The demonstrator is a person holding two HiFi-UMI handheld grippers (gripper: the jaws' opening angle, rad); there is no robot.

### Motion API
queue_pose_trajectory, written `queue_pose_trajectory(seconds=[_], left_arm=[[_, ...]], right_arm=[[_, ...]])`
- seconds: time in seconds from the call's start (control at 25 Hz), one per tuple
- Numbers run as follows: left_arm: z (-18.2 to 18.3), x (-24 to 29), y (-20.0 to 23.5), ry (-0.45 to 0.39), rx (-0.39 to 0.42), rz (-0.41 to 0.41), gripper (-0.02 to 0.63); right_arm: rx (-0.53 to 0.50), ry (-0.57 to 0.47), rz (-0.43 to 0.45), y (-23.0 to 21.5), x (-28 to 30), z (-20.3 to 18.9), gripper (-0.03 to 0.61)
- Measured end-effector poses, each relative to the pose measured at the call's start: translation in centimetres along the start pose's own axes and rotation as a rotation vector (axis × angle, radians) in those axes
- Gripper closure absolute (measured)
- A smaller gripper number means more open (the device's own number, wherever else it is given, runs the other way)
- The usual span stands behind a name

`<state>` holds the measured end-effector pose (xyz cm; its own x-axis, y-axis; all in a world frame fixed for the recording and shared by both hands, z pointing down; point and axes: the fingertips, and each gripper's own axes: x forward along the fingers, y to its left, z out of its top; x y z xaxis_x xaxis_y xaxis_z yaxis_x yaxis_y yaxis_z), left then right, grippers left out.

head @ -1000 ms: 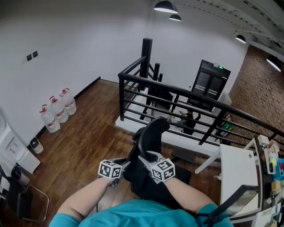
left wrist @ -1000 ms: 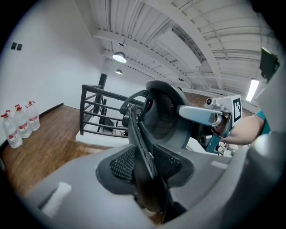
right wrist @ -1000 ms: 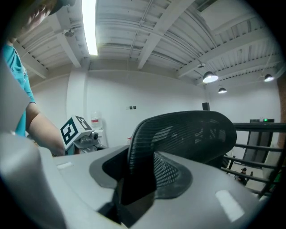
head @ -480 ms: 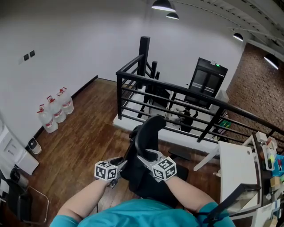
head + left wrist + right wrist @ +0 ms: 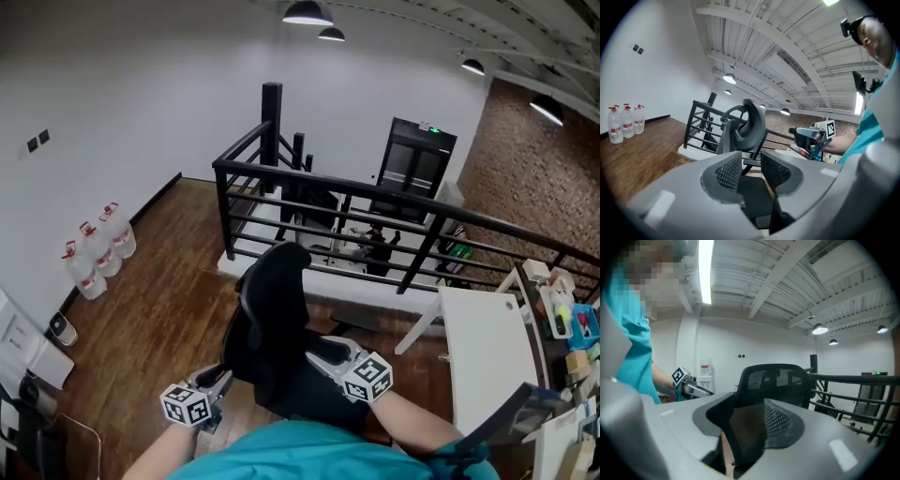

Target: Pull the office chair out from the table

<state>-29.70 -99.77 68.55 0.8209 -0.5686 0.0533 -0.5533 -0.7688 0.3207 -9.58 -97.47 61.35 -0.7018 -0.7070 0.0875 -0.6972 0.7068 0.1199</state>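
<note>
The office chair [image 5: 272,319] stood on the wooden floor [image 5: 159,309] right in front of the person, its tall black back turned towards the black railing [image 5: 375,202]. The white desk [image 5: 483,337] lay off to its right, apart from it; by the look of it, the chair was already out from under the desk edge.

The right gripper [image 5: 323,347] was at the chair's right side. In the right gripper view its fingers were clamped on a dark slab of the chair, probably an armrest or the seat edge, though which one could not be told. The left gripper [image 5: 217,382] hovered just beside the chair's left side. In the left gripper view its fingers stood apart with nothing pinched between the meshed pads, only the seat and the headrest showing beyond them.

A chair of this kind is likely fairly heavy but should roll freely on the smooth boards, so a steady pull ought to move it. It may also swivel about its column if pulled from one side alone. The mesh back would give under the fingers. A stiff part, an armrest or the back's frame, looks the better hold, ideally one on each side.
</note>
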Motion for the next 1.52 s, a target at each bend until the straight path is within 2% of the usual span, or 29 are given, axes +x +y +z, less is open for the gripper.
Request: queue_pose_trajectory(seconds=[0.08, 0.2, 0.36, 0.56, 0.64, 0.8, 1.16, 1.32, 1.52], left_arm=[[-0.3, 0.4, -4.1, -0.015, 0.047, -0.035, 0.498], [-1.5, 2.5, -10.2, -0.05, 0.073, -0.111, 0.532], [-3.5, 5.3, -18.0, -0.09, 0.05, -0.108, 0.561], [-5.7, 7.7, -28.0, -0.115, 0.043, -0.134, 0.592], [-6.6, 8.8, -32.0, -0.102, 0.057, -0.16, 0.592], [-8.6, 9.3, -37.4, -0.07, 0.066, -0.16, 0.592], [-8.7, 2.4, -45.0, -0.073, 0.129, -0.199, 0.591], [-11.1, -3.7, -49.5, -0.07, 0.156, -0.222, 0.591], [-13.9, -12.6, -53.4, -0.046, 0.129, -0.234, 0.591]], right_arm=[[0.004, -0.005, -0.01, -0.4, -4.2, -0.8, 0.396], [0.018, -0.013, -0.018, -1.5, -10.6, -2.1, 0.4], [0.03, -0.021, -0.019, -2.8, -19.3, -3.3, 0.423], [0.007, -0.02, 0.003, -3.0, -27.9, -3.8, 0.575], [0.013, -0.013, 0.028, -2.9, -30.9, -4.7, 0.575], [0.047, -0.017, 0.057, -2.2, -35.8, -5.9, 0.575], [0.08, -0.022, 0.118, 8.0, -42.2, -5.6, 0.575], [0.082, -0.025, 0.104, 14.3, -45.6, -5.7, 0.575], [0.105, -0.024, 0.067, 21.9, -47.9, -4.8, 0.575]])
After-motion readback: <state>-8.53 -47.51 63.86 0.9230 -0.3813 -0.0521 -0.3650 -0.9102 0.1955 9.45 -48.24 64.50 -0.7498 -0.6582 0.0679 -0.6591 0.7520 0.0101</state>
